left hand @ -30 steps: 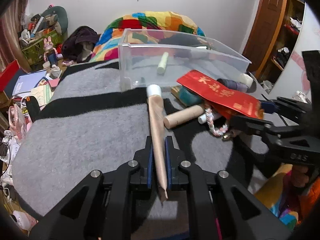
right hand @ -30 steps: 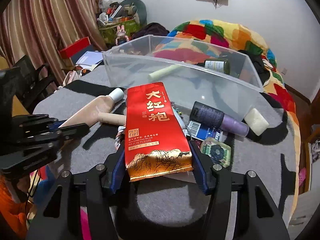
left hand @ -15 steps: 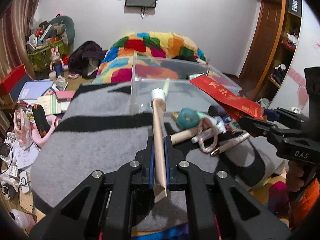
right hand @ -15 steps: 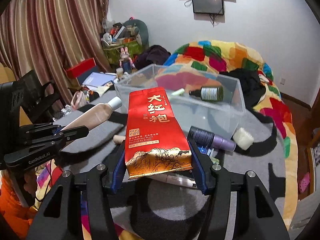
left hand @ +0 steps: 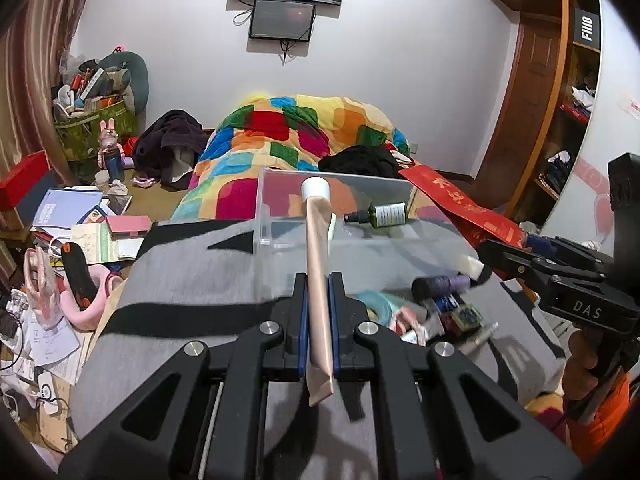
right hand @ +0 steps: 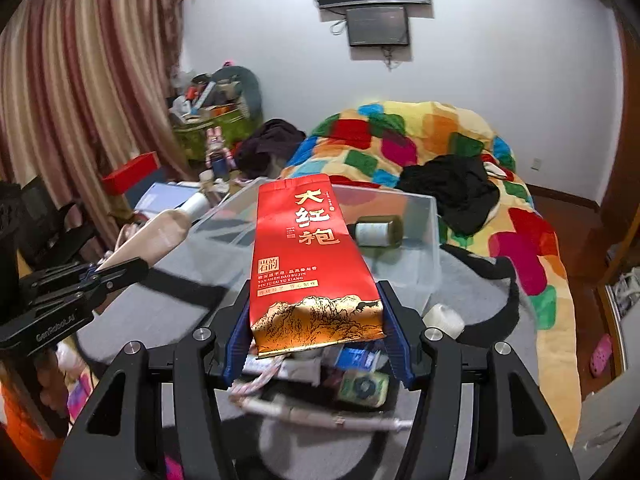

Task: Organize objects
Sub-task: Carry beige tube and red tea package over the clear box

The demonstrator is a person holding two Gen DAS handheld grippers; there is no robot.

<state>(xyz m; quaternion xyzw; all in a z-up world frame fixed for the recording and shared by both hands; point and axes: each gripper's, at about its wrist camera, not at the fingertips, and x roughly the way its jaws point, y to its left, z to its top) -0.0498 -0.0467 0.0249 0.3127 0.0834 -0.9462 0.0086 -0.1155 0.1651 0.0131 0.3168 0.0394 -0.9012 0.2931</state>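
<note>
My left gripper (left hand: pixel 319 322) is shut on a beige cosmetic tube (left hand: pixel 318 280) with a white cap and holds it in the air, cap toward the clear plastic bin (left hand: pixel 276 210). My right gripper (right hand: pixel 314 334) is shut on a red tea packet (right hand: pixel 308 264) with gold print, raised above the table in front of the bin (right hand: pixel 432 248). A green bottle (right hand: pixel 378 231) with a white label and a pale stick (left hand: pixel 333 227) lie in the bin. The packet (left hand: pixel 460 204) and the right gripper (left hand: pixel 560 272) show at the right of the left wrist view.
A grey and black cloth (left hand: pixel 192 276) covers the table. A pile of small items lies on it below the grippers: a purple tube (left hand: pixel 440 282), a white roll (right hand: pixel 443 319), a green box (right hand: pixel 362 388), a pink rope (right hand: pixel 260 380). A colourful quilt (right hand: pixel 400 148) lies behind.
Both grippers have risen well above the table with the tube and the packet and moved toward the bin. The pile now lies below them.
</note>
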